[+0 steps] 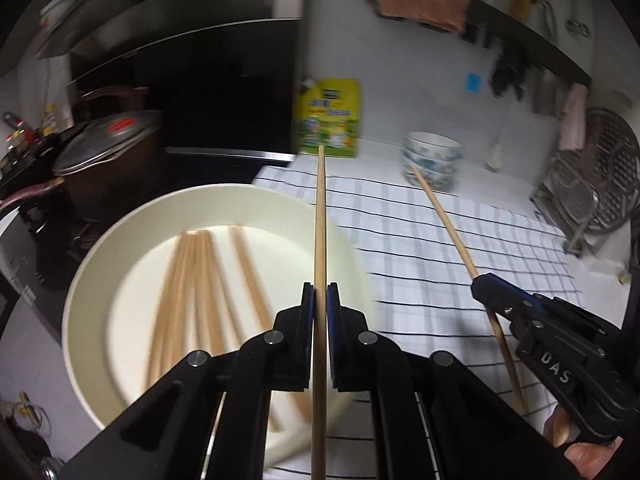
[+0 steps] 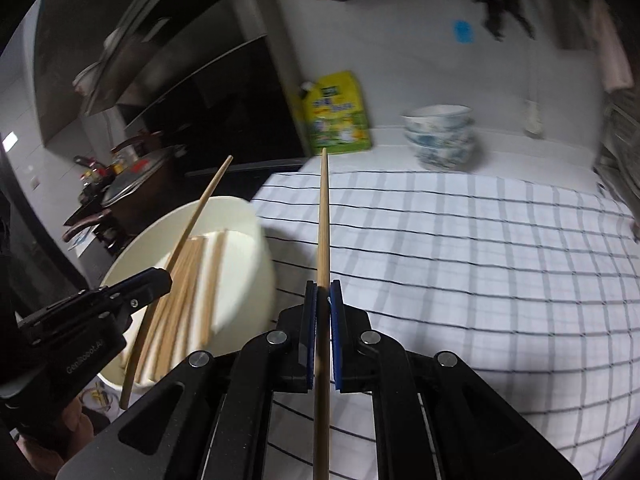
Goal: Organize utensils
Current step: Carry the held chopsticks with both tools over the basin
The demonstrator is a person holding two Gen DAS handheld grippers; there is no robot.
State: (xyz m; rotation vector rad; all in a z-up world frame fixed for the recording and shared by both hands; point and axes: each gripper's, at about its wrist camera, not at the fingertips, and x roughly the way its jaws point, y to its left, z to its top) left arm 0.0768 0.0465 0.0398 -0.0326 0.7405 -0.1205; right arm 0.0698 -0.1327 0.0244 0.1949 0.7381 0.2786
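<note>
A cream round basin holds several wooden chopsticks lying loose in it. My left gripper is shut on one chopstick, raised above the basin's right rim and pointing away. To its right, my right gripper is shut on another chopstick, held over the checked cloth. Both sticks run back through the jaws toward the hands.
A white cloth with dark checks covers the counter. At the back stand a yellow-green pouch and stacked blue-patterned bowls. A lidded pot sits on the stove at left, a metal rack at right.
</note>
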